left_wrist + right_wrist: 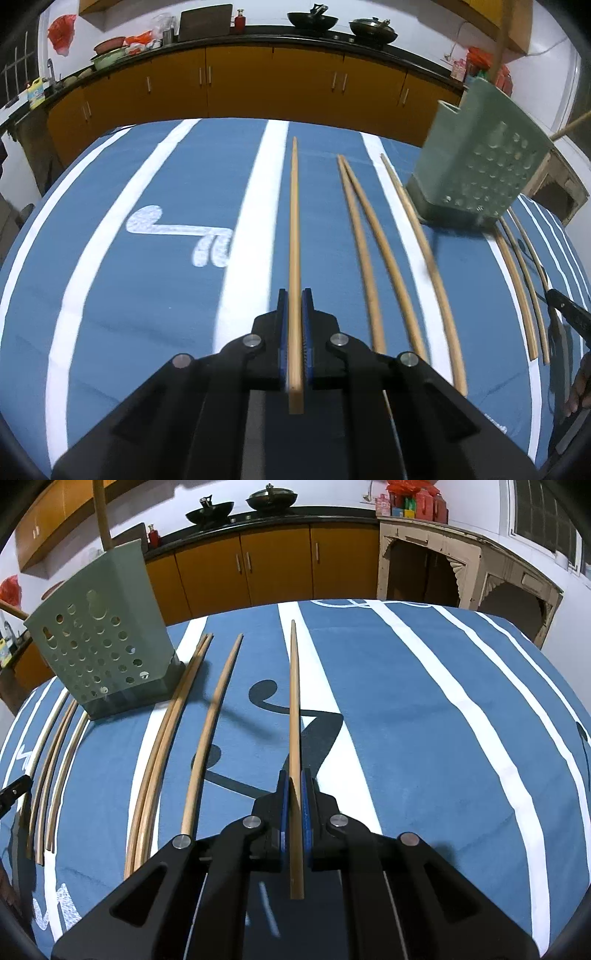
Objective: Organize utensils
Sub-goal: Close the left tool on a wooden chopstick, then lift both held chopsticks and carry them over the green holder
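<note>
My left gripper [294, 297] is shut on a long wooden chopstick [294, 221] that runs straight ahead between its blue pads. My right gripper [294, 777] is likewise shut on another chopstick [293, 701]. A pale green perforated utensil holder [476, 166] [99, 642] stands on the blue striped cloth [147, 295], with a wooden stick [101, 513] poking out of its top. Loose chopsticks lie on the cloth: a touching pair [166, 746], a single one [210, 734], and several more [55, 768] past the holder. The same loose pair [365, 251] lies right of my left gripper.
A kitchen counter with orange cabinet doors [240, 85] runs behind the table, carrying woks [312, 18] and bowls. An ornate beige cabinet [461, 565] stands at the back right. The other gripper's black tip [569, 310] [13, 790] shows at each view's edge.
</note>
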Tool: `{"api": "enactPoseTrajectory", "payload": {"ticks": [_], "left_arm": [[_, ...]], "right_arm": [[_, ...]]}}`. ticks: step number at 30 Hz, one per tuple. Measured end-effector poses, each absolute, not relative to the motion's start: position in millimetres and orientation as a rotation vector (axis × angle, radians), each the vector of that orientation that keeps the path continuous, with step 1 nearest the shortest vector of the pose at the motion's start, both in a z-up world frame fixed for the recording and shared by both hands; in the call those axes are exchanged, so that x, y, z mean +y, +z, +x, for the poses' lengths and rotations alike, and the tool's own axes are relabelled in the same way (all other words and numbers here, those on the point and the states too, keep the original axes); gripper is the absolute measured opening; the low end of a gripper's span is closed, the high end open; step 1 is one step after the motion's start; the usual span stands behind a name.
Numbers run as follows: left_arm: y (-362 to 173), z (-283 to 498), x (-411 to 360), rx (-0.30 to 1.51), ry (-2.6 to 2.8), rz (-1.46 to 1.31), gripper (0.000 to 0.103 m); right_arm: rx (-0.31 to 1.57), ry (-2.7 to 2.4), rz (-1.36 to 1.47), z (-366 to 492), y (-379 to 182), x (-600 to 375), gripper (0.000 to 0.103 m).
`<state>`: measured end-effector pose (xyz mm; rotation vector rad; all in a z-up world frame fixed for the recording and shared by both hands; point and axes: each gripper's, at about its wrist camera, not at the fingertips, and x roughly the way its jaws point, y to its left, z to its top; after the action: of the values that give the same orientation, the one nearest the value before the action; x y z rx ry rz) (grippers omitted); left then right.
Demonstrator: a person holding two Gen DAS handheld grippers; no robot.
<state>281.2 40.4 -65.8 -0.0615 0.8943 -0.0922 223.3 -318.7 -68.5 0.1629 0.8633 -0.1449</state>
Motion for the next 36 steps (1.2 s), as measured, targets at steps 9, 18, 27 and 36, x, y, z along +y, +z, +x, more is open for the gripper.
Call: {"api": "enactPoseTrajectory", "payload": {"ticks": [9, 18, 27, 36], "left_arm": [[-65, 279, 44, 0.893, -0.11, -0.066, 0.01], [-67, 278, 42, 0.894, -0.112, -0.058, 0.01], [-67, 268, 41, 0.897, -0.118, -0.04, 0.008], [-36, 252, 48, 0.819, -0.119, -0.031, 0.008]], "right_arm": [[0.858, -0.14, 0.158, 223, -69, -319, 0.008], [0.859, -0.13, 0.148, 217, -70, -317, 0.008], [0.859, -0.098, 0.179, 212, -68, -320, 0.007], [0.746, -0.098, 0.189, 194, -34, -326, 0.007]]}}
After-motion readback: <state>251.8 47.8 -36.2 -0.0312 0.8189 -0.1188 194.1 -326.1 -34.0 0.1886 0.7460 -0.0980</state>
